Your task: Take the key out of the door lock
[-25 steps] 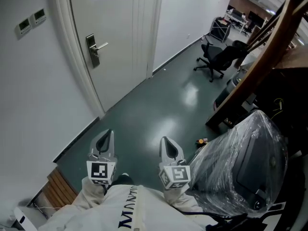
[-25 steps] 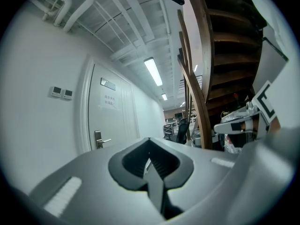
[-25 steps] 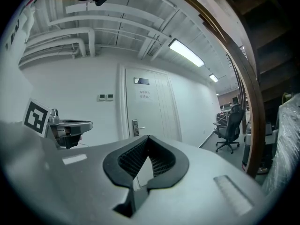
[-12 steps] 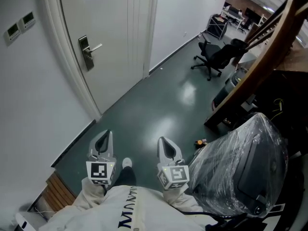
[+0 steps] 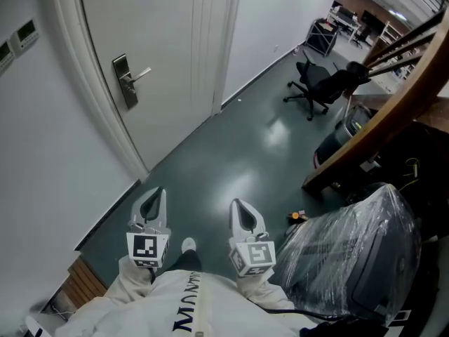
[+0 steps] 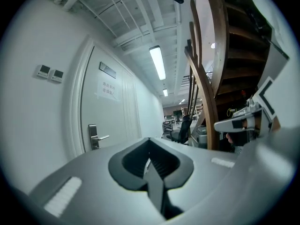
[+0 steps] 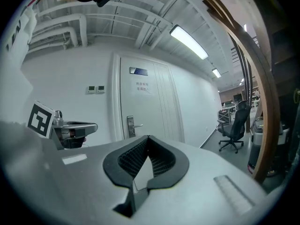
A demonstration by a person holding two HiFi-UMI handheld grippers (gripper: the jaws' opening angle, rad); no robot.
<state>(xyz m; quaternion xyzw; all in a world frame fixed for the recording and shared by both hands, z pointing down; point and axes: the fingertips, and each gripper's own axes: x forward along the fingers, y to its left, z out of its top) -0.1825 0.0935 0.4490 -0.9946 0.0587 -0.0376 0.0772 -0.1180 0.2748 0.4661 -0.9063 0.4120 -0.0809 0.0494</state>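
Both the left hand-held gripper [image 5: 158, 194] and right hand-held gripper [image 5: 238, 206] are closed and empty, well apart from the door lock [image 5: 125, 83], whose key, unseen from here, is likely light and stiff, best pinched by its head.

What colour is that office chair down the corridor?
Black, seat and wheeled base alike; the head view shows the office chair best.

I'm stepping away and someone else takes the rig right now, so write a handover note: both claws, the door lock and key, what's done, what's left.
Left claw: shut, empty, held low at the waist.
Right claw: shut, empty, beside it.
Silver lock plate with lever handle: on the white door, ahead to the left, out of reach. Key too small to make out from here.
Done: nothing yet.
Left: walk up, find the key, grip it, pull it out.
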